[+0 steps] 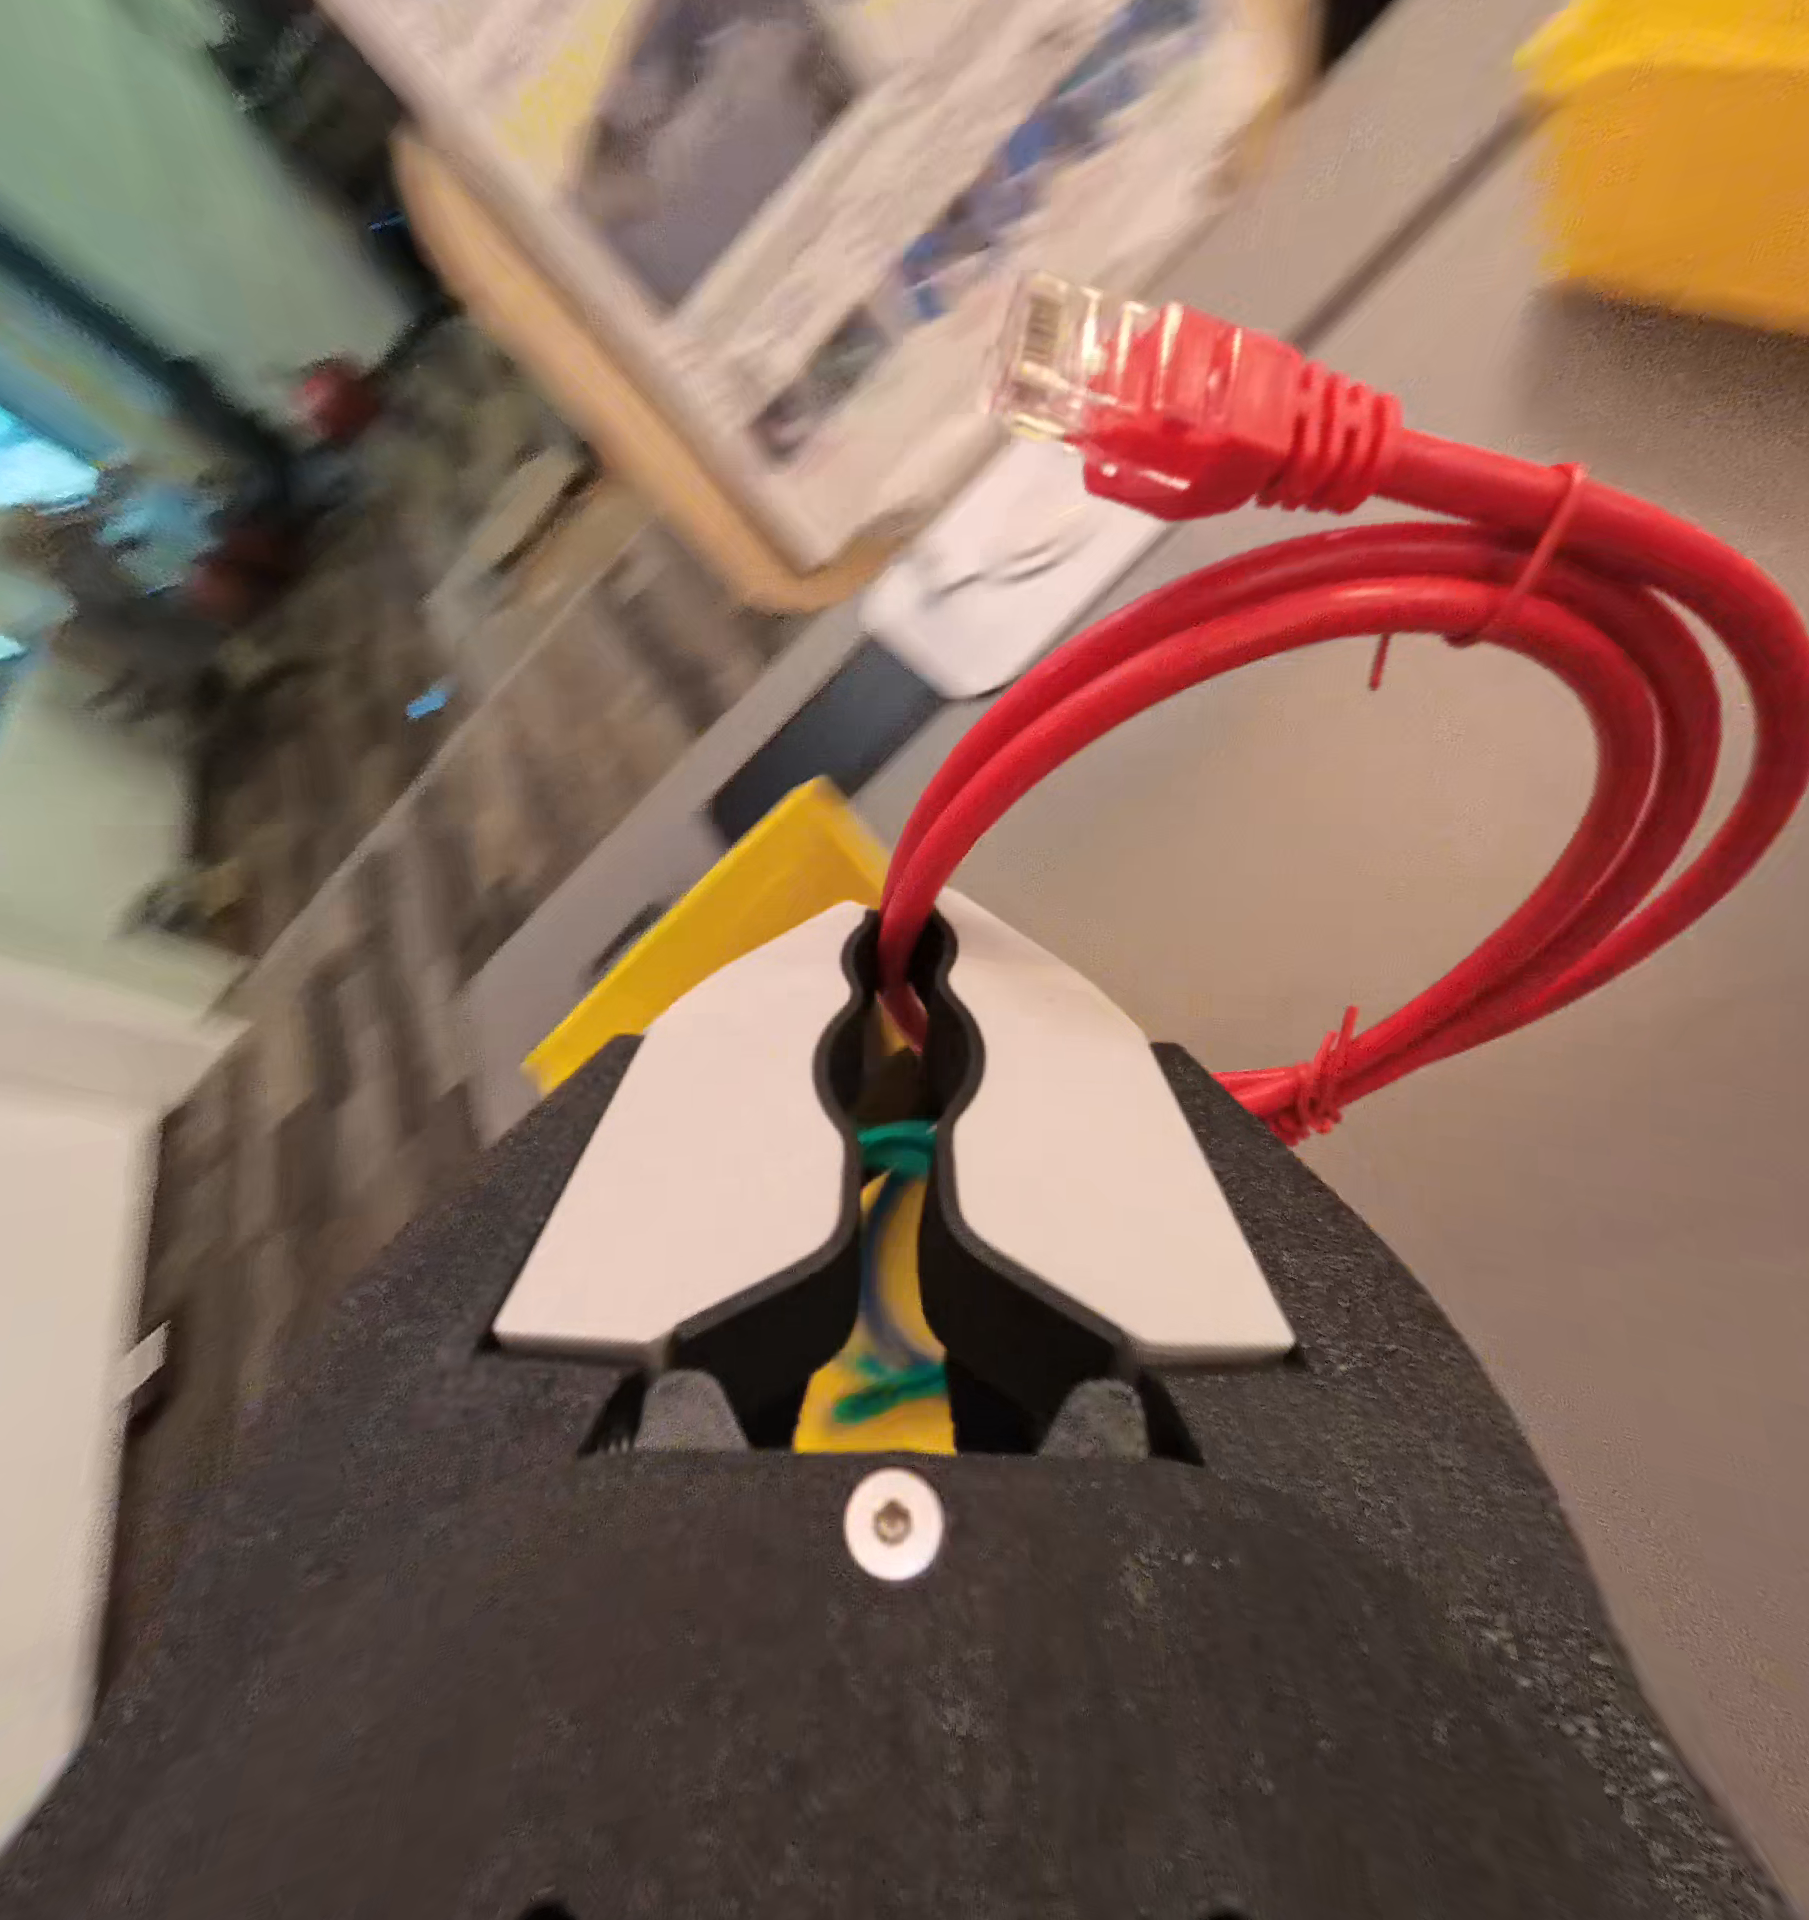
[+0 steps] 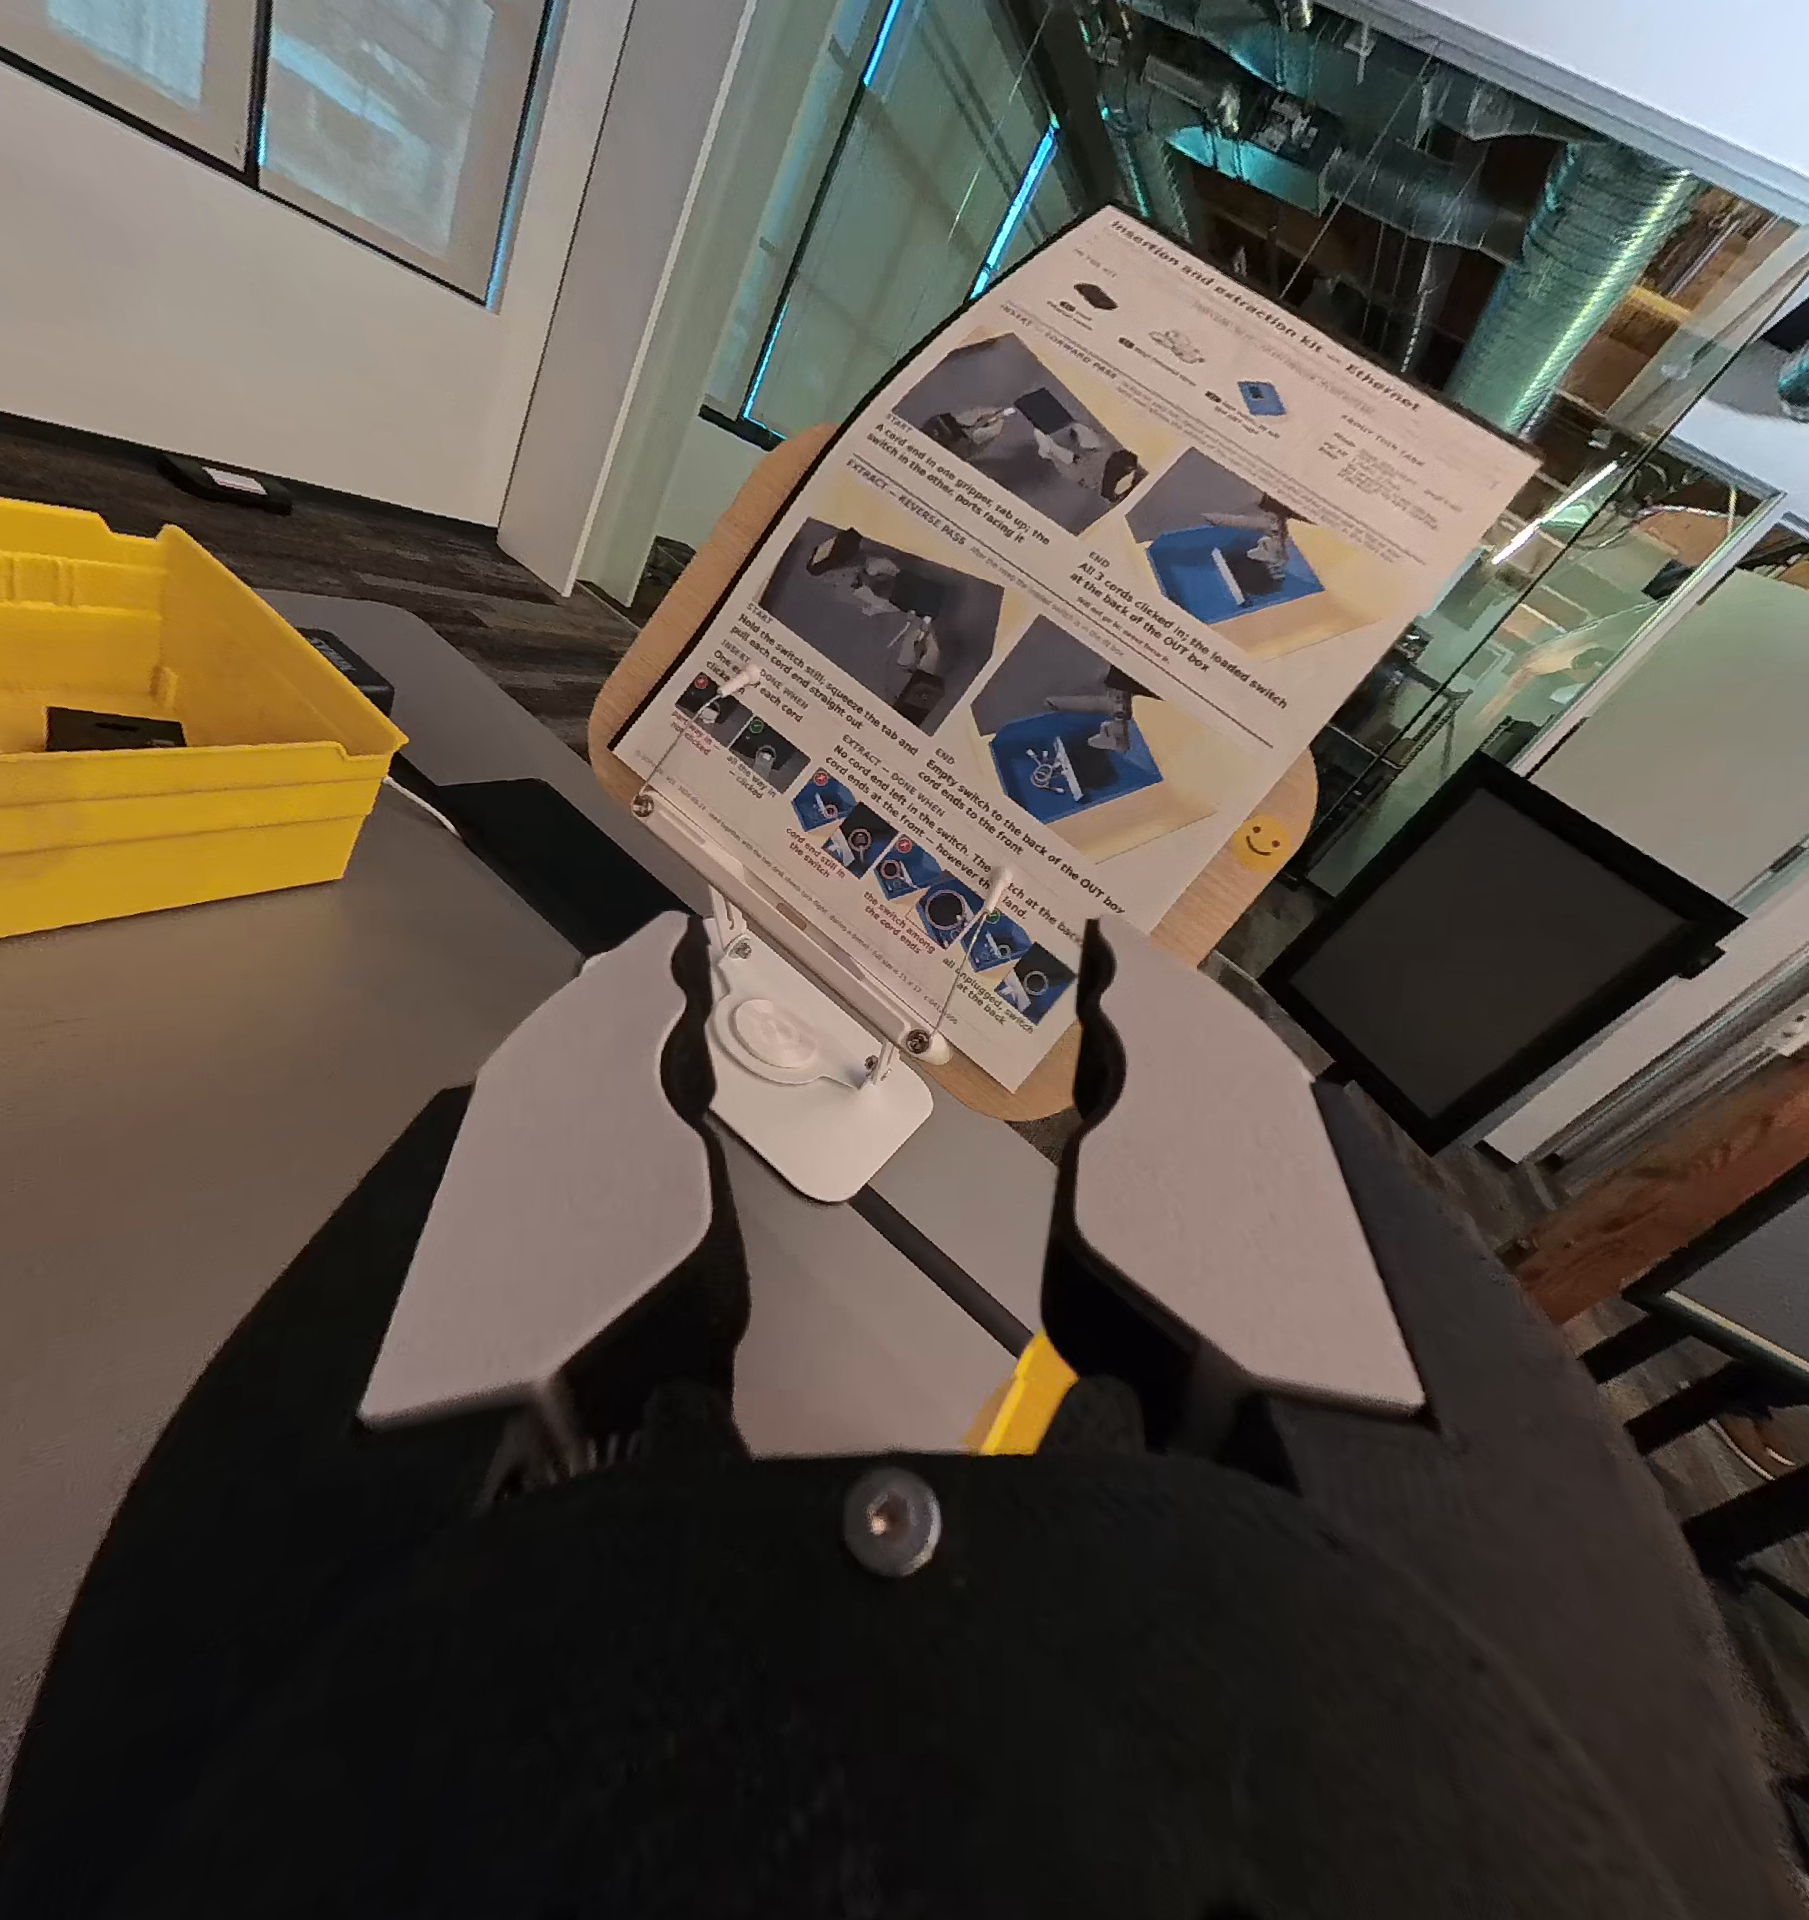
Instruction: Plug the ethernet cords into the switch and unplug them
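Note:
My left gripper [image 1: 902, 935] is shut on a red ethernet cord [image 1: 1502, 665], held above the grey table. The cord is coiled in loops bound with red twist ties; its clear plug [image 1: 1061, 358] with a red boot points up and left. Below the closed jaws a yellow bin [image 1: 744, 914] shows, with a yellow-and-blue cord tied with green ties [image 1: 895, 1247] seen through the gap. My right gripper [image 2: 884, 977] is open and empty above the table. A black box, perhaps the switch [image 2: 115, 727], lies in a yellow bin [image 2: 152, 821] at the left of the right wrist view.
A printed instruction sheet on a wooden board with a white stand [image 2: 993, 665] stands at the table's far edge, straight ahead of the right gripper. Another yellow bin [image 1: 1710, 177] sits at the upper right in the left view. A dark monitor [image 2: 1482, 935] stands beyond the table. My right fingertips sit around 30 cm from my left ones.

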